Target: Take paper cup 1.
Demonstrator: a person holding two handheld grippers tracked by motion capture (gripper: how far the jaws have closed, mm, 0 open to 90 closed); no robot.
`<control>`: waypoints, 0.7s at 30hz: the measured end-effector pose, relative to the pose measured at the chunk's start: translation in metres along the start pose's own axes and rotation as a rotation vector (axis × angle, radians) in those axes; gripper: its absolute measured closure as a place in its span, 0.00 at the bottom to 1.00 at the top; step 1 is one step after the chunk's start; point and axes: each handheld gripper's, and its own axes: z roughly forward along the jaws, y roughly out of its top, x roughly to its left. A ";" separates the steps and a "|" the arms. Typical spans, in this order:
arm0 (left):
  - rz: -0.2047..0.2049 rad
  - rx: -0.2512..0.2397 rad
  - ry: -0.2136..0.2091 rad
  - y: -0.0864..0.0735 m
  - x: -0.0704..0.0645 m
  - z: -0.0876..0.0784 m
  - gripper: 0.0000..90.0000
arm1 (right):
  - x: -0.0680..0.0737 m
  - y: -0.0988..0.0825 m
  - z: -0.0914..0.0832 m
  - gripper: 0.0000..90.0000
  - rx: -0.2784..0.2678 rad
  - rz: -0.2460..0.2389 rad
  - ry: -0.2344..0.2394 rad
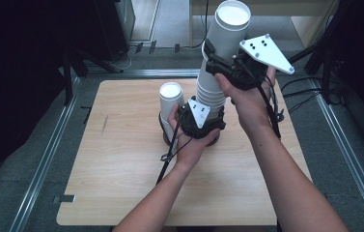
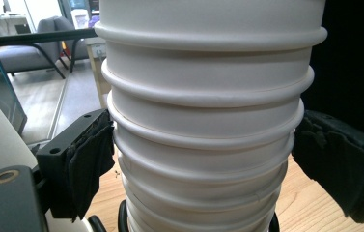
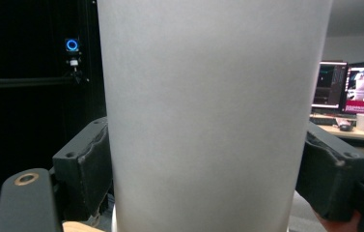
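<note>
Work in hand: pulling the top cup (image 1: 228, 36) off the cup stack (image 1: 212, 92), as judged from the two grips.
Landmark: the cup stack, which stands on the light wooden worktop (image 1: 121, 183) toward its far middle, leaning slightly to the right as it rises.
Long axis: near upright, running from the stack's base by the left hand up to the open white mouth of the top cup.
Left gripper (image 1: 200, 118): low on the stack, near its base; in the left gripper view its fingers (image 2: 90, 157) sit on either side of the ribbed rims, the left pad touching the cups, the right pad (image 2: 334, 169) close against them, so it appears to clasp the lower cups and steady them.
Right gripper (image 1: 225, 65): higher on the stack, at the body of the top cup; in the right gripper view its fingers (image 3: 85, 166) are pinching the smooth cup wall from both sides.
Deciding relation: the right gripper sits directly above the left along the stack's axis, so a clean separation likely calls for a pull along that axis, upward and slightly right, not sideways.
Nearer hand: the right hand (image 1: 247, 99) is the one on the top cup; the left hand (image 1: 189, 140) anchors the rest.
Second stack (image 1: 170, 104): just left of the landmark stack, beside the left gripper, held by neither gripper.
Risk: a tilted pull may drag more cups along or tip the base.
</note>
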 end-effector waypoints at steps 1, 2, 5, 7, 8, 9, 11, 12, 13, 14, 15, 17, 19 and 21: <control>0.001 -0.001 0.000 0.000 0.000 0.000 0.09 | 0.000 0.002 -0.001 0.19 -0.003 -0.003 -0.001; 0.003 -0.001 0.000 0.000 0.000 0.000 0.09 | 0.000 0.004 -0.003 0.19 -0.007 -0.002 -0.006; 0.003 -0.002 0.000 0.000 0.000 0.000 0.09 | 0.000 0.008 -0.005 0.19 -0.013 -0.002 -0.010; 0.003 -0.001 -0.001 0.000 0.000 0.000 0.09 | -0.001 0.013 -0.009 0.20 -0.019 -0.004 -0.013; 0.003 -0.001 -0.001 0.000 0.000 0.000 0.09 | -0.002 0.015 -0.010 0.20 -0.020 -0.001 -0.015; 0.003 -0.001 -0.001 0.000 0.000 0.000 0.09 | -0.002 0.015 -0.010 0.20 -0.020 -0.001 -0.015; 0.005 -0.002 -0.001 0.000 0.000 0.000 0.09 | -0.004 0.018 -0.014 0.20 -0.023 0.007 -0.015; 0.005 -0.002 -0.001 0.000 0.000 0.000 0.09 | -0.005 0.020 -0.015 0.20 -0.027 0.011 -0.015; 0.006 -0.002 -0.001 0.000 0.000 0.000 0.09 | -0.005 0.021 -0.017 0.20 -0.026 0.014 -0.015; 0.005 -0.001 0.001 0.000 0.000 0.000 0.09 | -0.007 0.023 -0.019 0.20 -0.027 0.018 -0.015; 0.005 -0.001 0.001 0.000 0.000 0.000 0.09 | -0.007 0.023 -0.019 0.20 -0.027 0.018 -0.015; 0.005 -0.001 0.001 0.000 0.000 0.001 0.09 | -0.008 0.026 -0.023 0.20 -0.034 0.011 -0.012; 0.006 -0.002 0.002 0.000 0.000 0.001 0.09 | -0.011 0.030 -0.029 0.20 -0.035 0.012 -0.012; 0.006 -0.001 0.002 0.000 0.000 0.001 0.09 | -0.013 0.031 -0.033 0.20 -0.035 0.011 -0.016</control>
